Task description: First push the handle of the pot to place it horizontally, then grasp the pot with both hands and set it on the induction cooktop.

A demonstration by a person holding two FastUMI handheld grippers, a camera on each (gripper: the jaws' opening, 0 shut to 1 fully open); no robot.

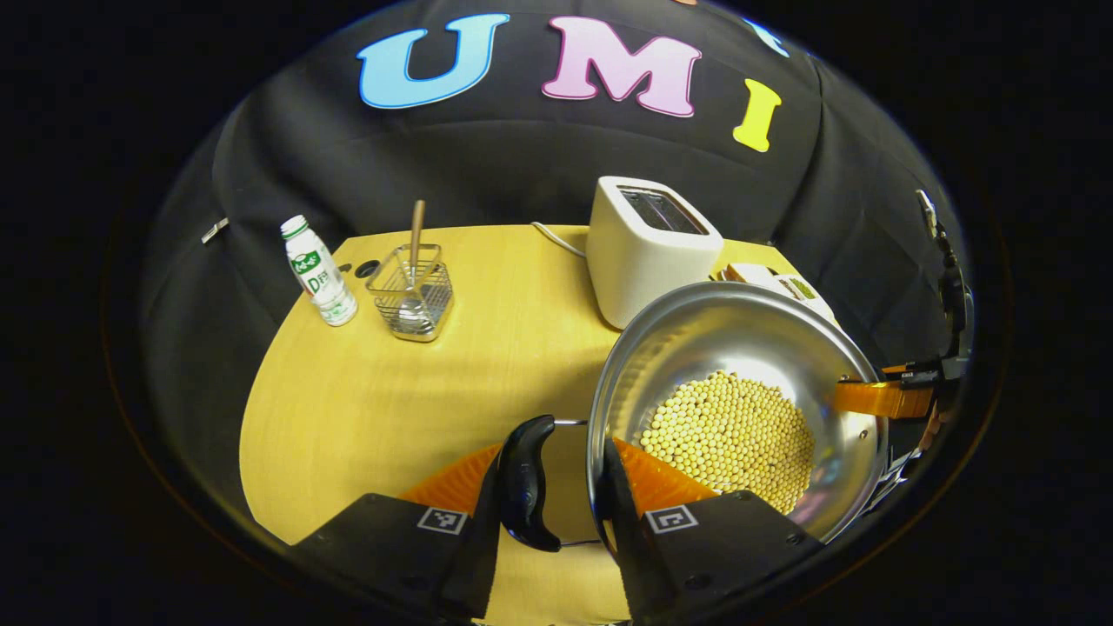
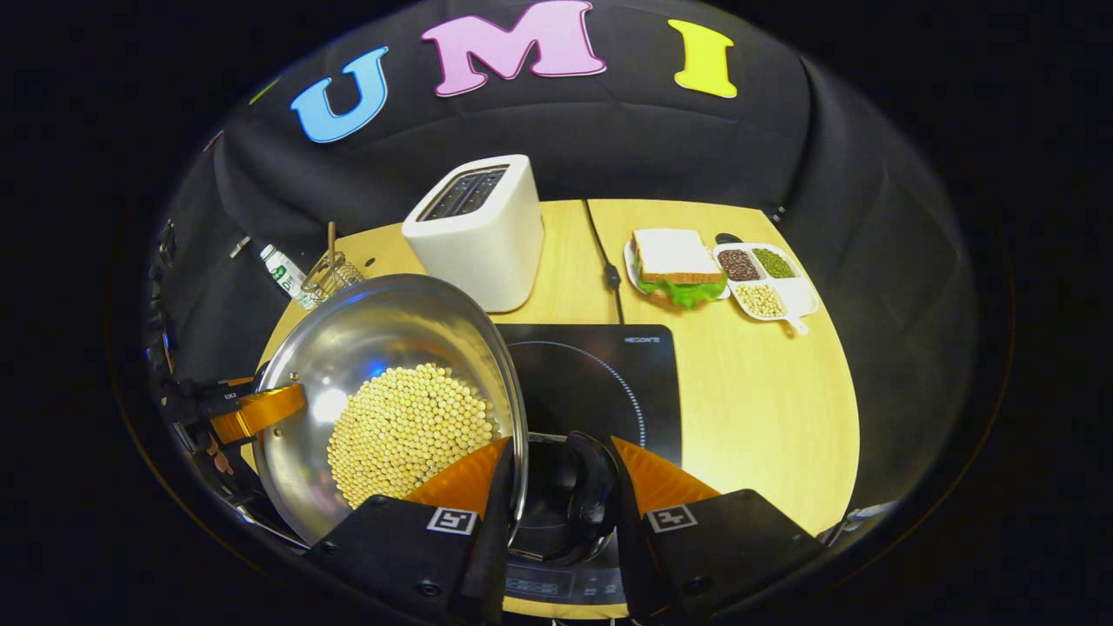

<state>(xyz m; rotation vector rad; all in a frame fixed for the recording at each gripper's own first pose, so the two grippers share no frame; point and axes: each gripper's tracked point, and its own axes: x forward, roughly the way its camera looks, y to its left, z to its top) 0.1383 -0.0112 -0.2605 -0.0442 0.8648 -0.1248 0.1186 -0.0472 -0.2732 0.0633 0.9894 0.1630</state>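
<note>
Both tongs pinch the pot [image 2: 391,409] by its side handles — left tongs [image 1: 556,487], right tongs [image 2: 561,491]. It is held above the desk [image 2: 756,391], left of the cooktop [image 2: 600,374] — setting down is left.

Table [image 2: 765,409] bears cooktop [image 2: 600,374], toaster [image 2: 478,235], bottle [image 1: 318,271].

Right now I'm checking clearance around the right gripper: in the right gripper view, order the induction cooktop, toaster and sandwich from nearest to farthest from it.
1. Induction cooktop: directly under and ahead of the right gripper.
2. Toaster: behind the cooktop, slightly left.
3. Sandwich: far back on the right, beside the bean tray.
</note>
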